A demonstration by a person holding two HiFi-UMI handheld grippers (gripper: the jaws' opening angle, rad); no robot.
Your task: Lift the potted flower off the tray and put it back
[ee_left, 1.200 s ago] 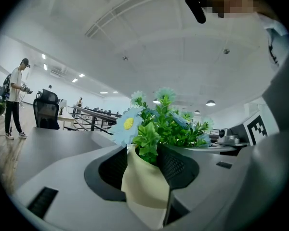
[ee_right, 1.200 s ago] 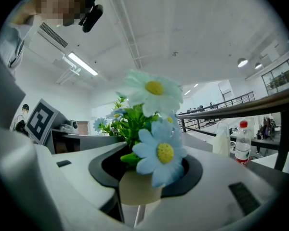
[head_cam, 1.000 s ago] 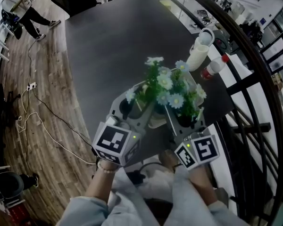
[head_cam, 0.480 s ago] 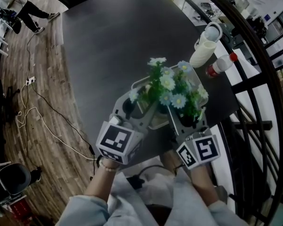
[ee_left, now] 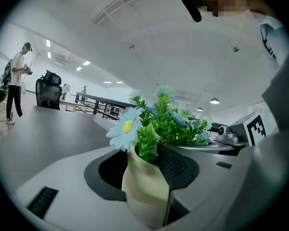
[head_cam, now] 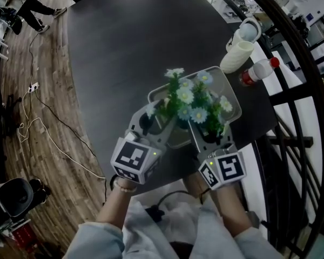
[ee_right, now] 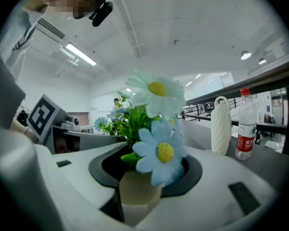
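Head view puts the potted flower (head_cam: pixel 191 104) right over the tray (head_cam: pixel 231 86), and both claws have it. The left gripper (head_cam: pixel 161 124) and the right gripper (head_cam: pixel 208 131) each pinch the cream pot (ee_left: pixel 145 186) from the person's side of the tray, jaws partway closed and pressed on its wall. The left gripper view and the right gripper view both show the pot wedged between the jaws.

From where I stand, the blooms hide the base, so I can't tell whether the pot sits on the tray or hangs just above it. My guess is the carrying is mostly done. What's left is to seat it flat inside the tray's rim and let both claws go.

As for writing, the bottle (head_cam: pixel 257 70) past the tray's far right corner has a red cap and a red label, its print too small to read. Next to the bottle stands a white ribbed jug (head_cam: pixel 238 50) with no writing. Each gripper's cube shows black-and-white square markers.
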